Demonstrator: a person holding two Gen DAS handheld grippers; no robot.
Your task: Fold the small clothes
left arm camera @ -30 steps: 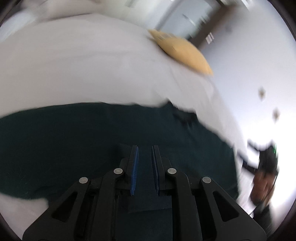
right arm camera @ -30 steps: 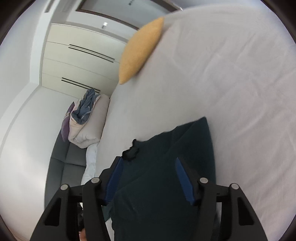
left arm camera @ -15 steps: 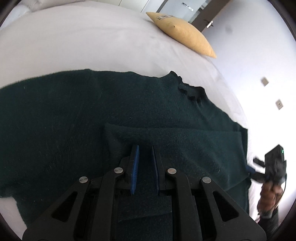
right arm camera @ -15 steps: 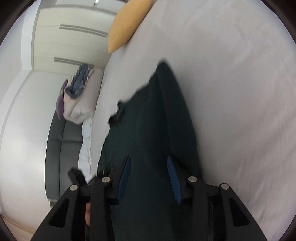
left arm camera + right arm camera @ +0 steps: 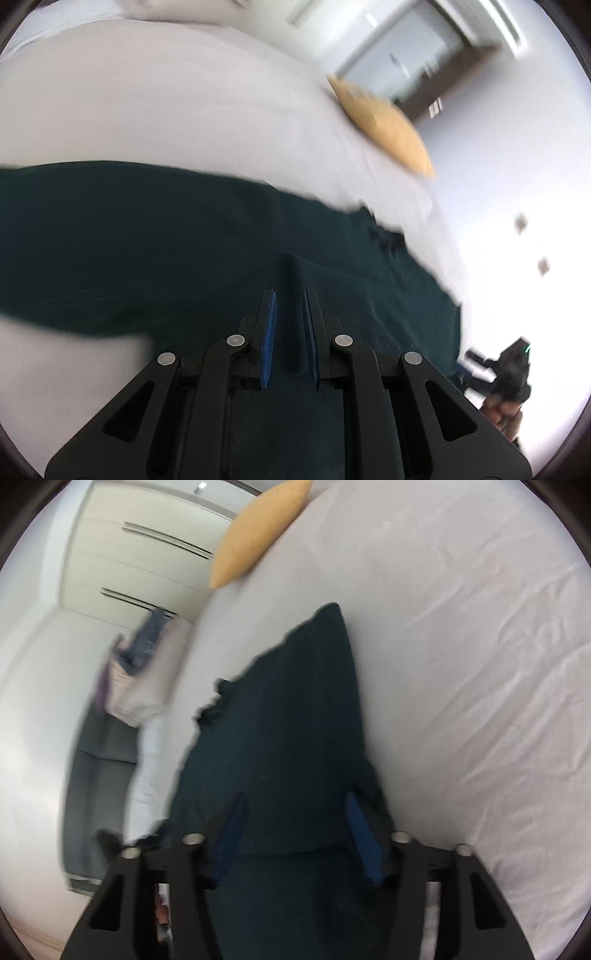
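A dark green knit sweater (image 5: 166,236) lies spread on the white bed (image 5: 155,96); it also shows in the right wrist view (image 5: 291,716). My left gripper (image 5: 289,295) has its blue pads close together over a raised fold of the sweater, with a narrow gap showing; the frame is blurred. My right gripper (image 5: 295,805) is open, its blue fingers wide apart over the sweater's near part. The right gripper also shows in the left wrist view at the far right (image 5: 511,369), held in a hand.
A yellow cushion (image 5: 384,125) lies at the bed's far edge; it also shows in the right wrist view (image 5: 258,531). A grey sofa (image 5: 99,775) with a pile of folded bedding (image 5: 144,664) stands beside the bed. White wardrobe doors (image 5: 140,546) stand behind.
Both grippers have swung; the views are blurred by motion. The right gripper's fingers stand wider apart than half a second ago. The left gripper's pads stay close together on the sweater fold.
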